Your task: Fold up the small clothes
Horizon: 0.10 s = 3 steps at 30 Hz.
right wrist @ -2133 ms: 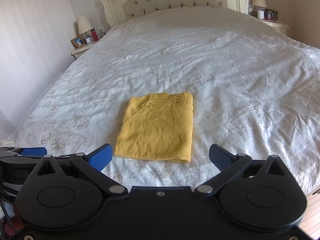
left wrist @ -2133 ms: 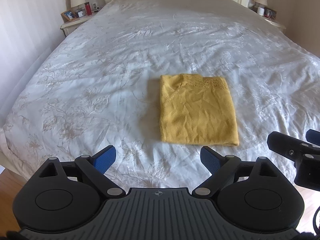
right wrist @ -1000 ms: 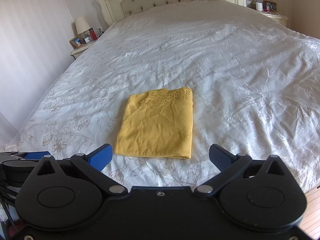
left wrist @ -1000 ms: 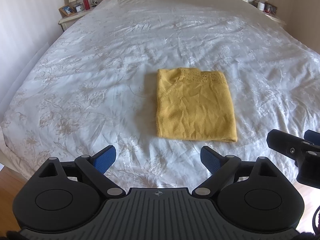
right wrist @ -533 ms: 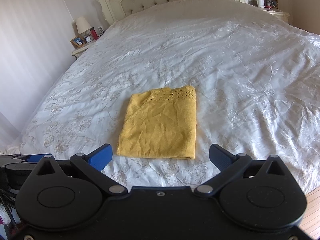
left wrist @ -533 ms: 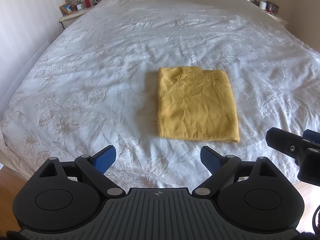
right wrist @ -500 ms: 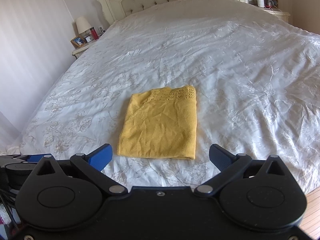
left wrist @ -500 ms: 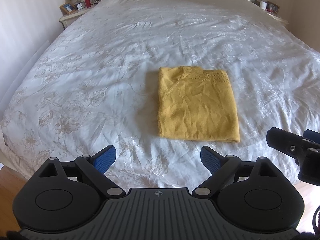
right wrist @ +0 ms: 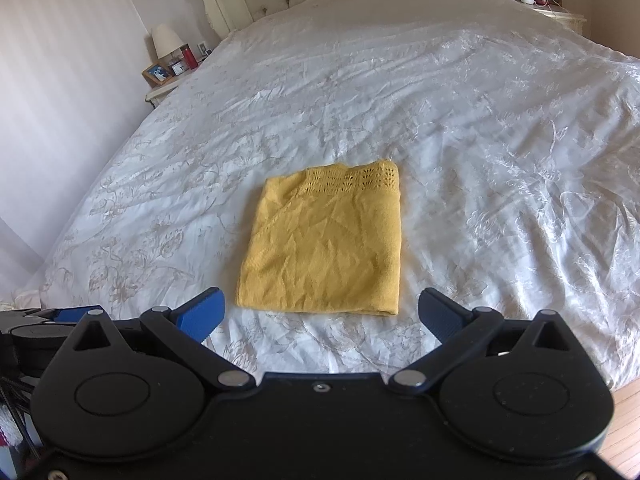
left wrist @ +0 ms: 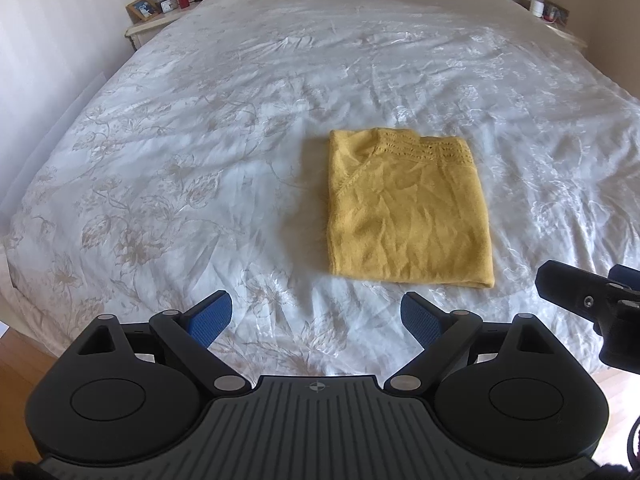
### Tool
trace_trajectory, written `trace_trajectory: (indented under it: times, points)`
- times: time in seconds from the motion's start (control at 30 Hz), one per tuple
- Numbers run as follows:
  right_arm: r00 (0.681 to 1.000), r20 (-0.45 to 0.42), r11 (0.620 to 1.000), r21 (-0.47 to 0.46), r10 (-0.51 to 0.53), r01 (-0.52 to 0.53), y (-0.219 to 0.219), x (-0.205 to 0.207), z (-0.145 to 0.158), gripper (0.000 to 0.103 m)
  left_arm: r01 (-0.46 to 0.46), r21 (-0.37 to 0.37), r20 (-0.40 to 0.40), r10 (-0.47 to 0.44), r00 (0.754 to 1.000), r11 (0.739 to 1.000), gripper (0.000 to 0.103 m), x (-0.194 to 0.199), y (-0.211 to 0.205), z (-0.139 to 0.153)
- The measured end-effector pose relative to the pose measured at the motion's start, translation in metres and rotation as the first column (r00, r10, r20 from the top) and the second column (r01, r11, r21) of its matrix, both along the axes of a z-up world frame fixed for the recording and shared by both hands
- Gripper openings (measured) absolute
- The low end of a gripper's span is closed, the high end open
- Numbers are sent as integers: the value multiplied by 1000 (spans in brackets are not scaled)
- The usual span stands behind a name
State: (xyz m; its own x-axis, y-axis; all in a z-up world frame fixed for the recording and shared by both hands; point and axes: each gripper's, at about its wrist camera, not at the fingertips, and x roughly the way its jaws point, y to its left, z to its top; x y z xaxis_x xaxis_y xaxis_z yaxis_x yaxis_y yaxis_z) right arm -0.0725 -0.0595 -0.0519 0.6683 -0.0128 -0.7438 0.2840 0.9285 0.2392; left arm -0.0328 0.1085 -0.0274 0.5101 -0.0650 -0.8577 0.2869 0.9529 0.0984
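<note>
Nothing had moved since a second earlier. Left gripper [left wrist: 316,312] and right gripper [right wrist: 320,312] hung wide apart and empty, probably because the yellow knit top [right wrist: 324,248] lay already folded at twelve o'clock on the white bedspread [right wrist: 480,140].

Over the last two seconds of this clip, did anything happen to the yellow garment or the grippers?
Nothing visibly changed beyond slight camera drift. The folded yellow garment lies flat on the white bedspread as before, untouched. The left gripper and the right gripper both stay open and empty, short of the garment's near edge.
</note>
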Motion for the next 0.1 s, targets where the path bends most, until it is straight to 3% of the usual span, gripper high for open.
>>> trace_trajectory:
  times: [0.1]
  points:
    - [1000,-10,1000,7,3,-3,-2,4,-2,102,1,3,-8,-1,1000,1000,92,4,0,-2]
